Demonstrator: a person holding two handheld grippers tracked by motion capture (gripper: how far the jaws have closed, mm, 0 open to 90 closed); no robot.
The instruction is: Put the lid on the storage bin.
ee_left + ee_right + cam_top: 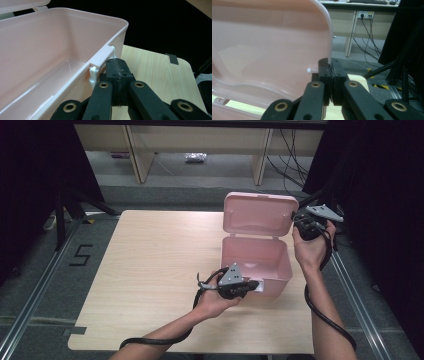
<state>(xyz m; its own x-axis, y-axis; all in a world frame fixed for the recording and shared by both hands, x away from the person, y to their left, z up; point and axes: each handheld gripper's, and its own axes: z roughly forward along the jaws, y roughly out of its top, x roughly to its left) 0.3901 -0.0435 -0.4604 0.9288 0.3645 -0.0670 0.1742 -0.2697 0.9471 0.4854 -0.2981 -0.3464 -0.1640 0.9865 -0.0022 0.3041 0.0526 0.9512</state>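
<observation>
The pink box (257, 260) is sitting near the table's right edge, its lid (260, 215) standing up, with the clenched left gripper (252, 285) touching its front clasp and the clenched right gripper (296, 217) pressing the lid's side.

So both handheld grippers are matte black plastic: the left gripper (252, 284) and right gripper (296, 216) each carry a grey three-cornered plate on top, brass-coloured rivets along the linkage arms, and a thick black cable trailing off. Forearms are bare, no sleeves.
</observation>
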